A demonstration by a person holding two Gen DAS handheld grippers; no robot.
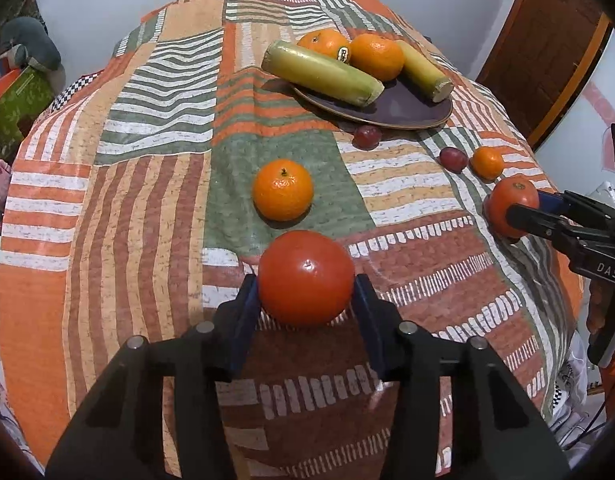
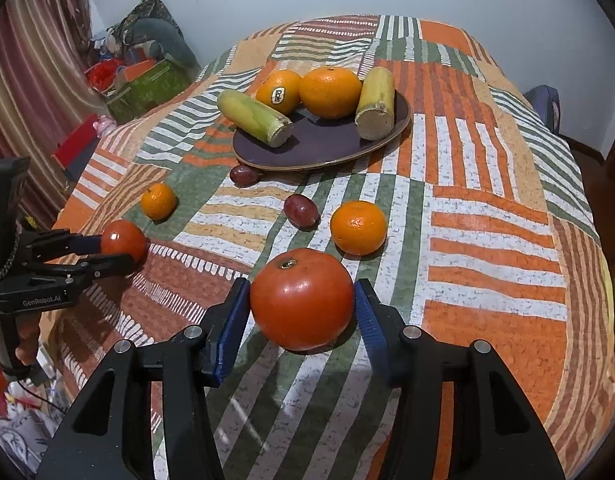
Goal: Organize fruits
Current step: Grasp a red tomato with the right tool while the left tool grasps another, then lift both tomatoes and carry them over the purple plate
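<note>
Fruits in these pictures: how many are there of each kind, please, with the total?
Tomatoes: 2
Oranges on the plate: 2
Mandarins on the cloth: 2
Grapes: 2
Cane pieces: 2
Total: 10

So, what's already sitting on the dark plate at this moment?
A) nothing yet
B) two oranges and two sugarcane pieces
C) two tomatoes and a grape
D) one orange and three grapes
B: the dark plate carries the stickered orange, a second orange and two sugarcane pieces; the tomatoes, grapes and smaller oranges lie on the cloth.
</note>
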